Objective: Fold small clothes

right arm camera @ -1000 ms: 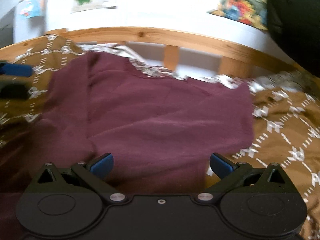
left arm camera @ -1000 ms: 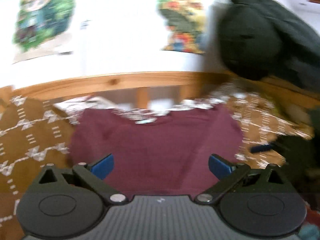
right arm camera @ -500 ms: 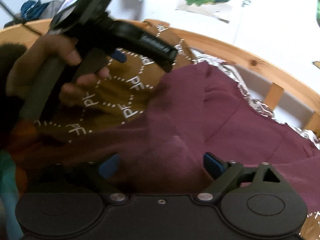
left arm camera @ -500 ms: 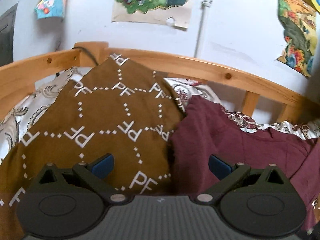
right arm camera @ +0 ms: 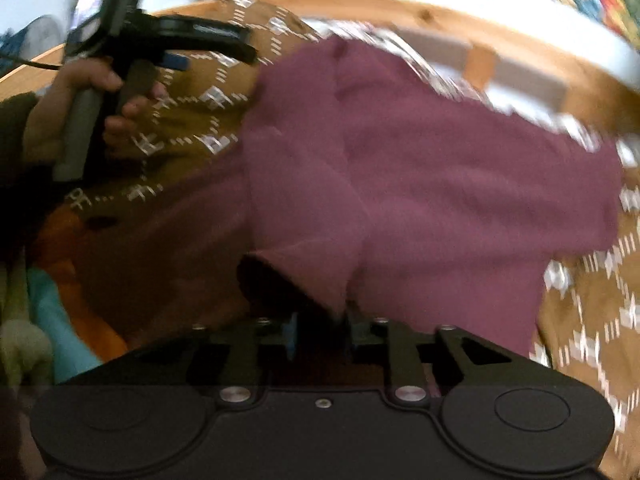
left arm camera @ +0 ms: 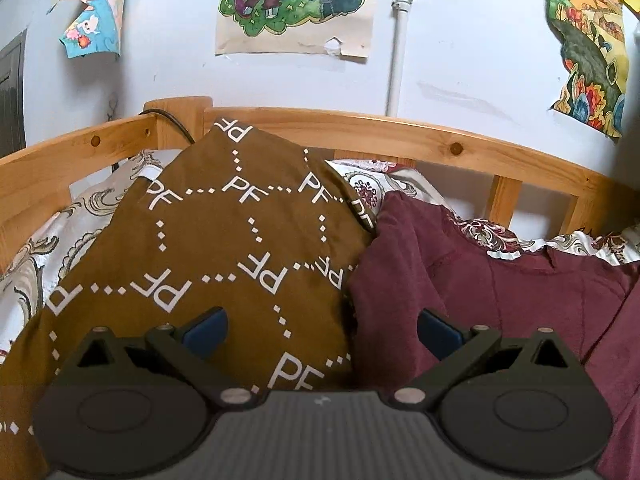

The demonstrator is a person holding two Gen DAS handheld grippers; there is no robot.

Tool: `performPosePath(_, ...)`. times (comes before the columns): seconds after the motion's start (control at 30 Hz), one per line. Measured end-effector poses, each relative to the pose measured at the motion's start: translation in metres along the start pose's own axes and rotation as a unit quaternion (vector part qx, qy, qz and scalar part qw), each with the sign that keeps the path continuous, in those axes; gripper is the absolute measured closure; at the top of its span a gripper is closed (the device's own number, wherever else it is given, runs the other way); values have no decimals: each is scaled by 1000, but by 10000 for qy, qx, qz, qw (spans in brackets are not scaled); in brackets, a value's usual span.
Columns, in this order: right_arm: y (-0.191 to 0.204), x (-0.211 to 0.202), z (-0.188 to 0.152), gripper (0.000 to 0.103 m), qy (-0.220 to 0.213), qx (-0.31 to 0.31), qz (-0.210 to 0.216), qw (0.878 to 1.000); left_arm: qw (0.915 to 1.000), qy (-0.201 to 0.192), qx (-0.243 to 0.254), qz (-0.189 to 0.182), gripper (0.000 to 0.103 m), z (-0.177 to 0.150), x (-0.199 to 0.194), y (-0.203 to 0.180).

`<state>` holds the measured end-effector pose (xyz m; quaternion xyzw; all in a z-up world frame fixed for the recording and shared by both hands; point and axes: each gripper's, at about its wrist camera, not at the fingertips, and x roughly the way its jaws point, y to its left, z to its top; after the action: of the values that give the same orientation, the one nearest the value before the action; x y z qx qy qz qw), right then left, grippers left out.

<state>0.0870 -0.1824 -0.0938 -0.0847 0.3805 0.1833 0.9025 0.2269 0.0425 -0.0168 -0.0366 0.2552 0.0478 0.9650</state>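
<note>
A maroon shirt (right arm camera: 460, 184) lies spread on a brown patterned blanket (left arm camera: 224, 248) on the bed; it also shows in the left wrist view (left arm camera: 500, 292) at the right. My right gripper (right arm camera: 320, 332) is shut on the shirt's sleeve cuff (right arm camera: 308, 272) and holds it lifted over the body of the shirt. My left gripper (left arm camera: 320, 328) is open and empty, above the blanket beside the shirt's left edge. It also shows in the right wrist view (right arm camera: 176, 60), held in a hand at the upper left.
A wooden bed rail (left arm camera: 400, 140) runs along the far side, with posters (left arm camera: 296, 4) on the white wall behind. Orange and teal cloth (right arm camera: 68, 300) lies at the left of the right wrist view.
My right gripper has closed on the sleeve cuff and lifted it over the shirt. My left gripper swung left from the shirt to the blanket and stays open.
</note>
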Motion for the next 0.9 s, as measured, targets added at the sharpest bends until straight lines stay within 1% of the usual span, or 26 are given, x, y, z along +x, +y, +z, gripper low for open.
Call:
performPosePath(0.03,-5,-3,-4,68,20,194,-7,9998,10000,18,-7,-1,1,-1,1,1)
performPosePath(0.1,-21,-12,-10,50,-115,710,104,9974,10000,39,-38,-21,1,-2,3,2)
performPosePath(0.13,-30,-17,-10,33,-266,1006,204,9944,10000,25,-40,-37,1,-2,5,2)
performPosePath(0.17,-36,-20,-9,23,-379,1216,296,9914,10000,2,-36,-36,1,-2,7,2)
performPosePath(0.23,-46,-14,-1,23,-465,1503,503,9863,9999,-117,45,-62,1,-1,12,1)
performPosePath(0.33,-50,3,9,23,-489,1489,505,9864,9986,-382,377,-40,1,1,21,-2)
performPosePath(0.4,-52,19,11,28,-286,1559,445,9864,9974,-489,525,-84,1,3,28,-3)
performPosePath(0.43,-53,28,12,33,-137,1642,456,9853,9971,-532,534,-131,2,4,31,-3)
performPosePath(0.47,-57,34,10,44,-14,1733,493,9836,9969,-555,510,-246,6,6,34,-3)
performPosePath(0.5,-59,38,9,51,57,1791,522,9824,9966,-541,474,-402,11,7,36,-3)
performPosePath(0.53,-59,43,8,69,129,1817,509,9819,9962,-494,463,-545,15,9,40,-4)
performPosePath(0.57,-59,45,7,85,168,1788,448,9827,9958,-420,481,-664,25,10,43,-4)
performPosePath(0.6,-58,46,7,91,185,1725,413,9840,9953,-310,513,-764,38,12,48,-7)
performPosePath(0.63,-57,45,8,97,170,1636,421,9855,9950,-199,527,-829,48,12,51,-8)
performPosePath(0.67,-55,43,9,101,145,1535,434,9871,9947,-90,519,-879,72,13,55,-9)
performPosePath(0.7,-52,39,13,101,88,1346,380,9901,9948,-19,473,-898,86,13,57,-9)
performPosePath(0.77,-49,27,22,101,-149,1021,194,9945,9956,-47,273,-893,87,14,55,-5)
performPosePath(0.83,-54,10,35,101,-441,935,112,9946,9952,-67,107,-969,87,16,52,-2)
performPosePath(0.9,-59,-2,44,101,-594,845,-2,9947,9950,-69,56,-996,87,17,50,-2)
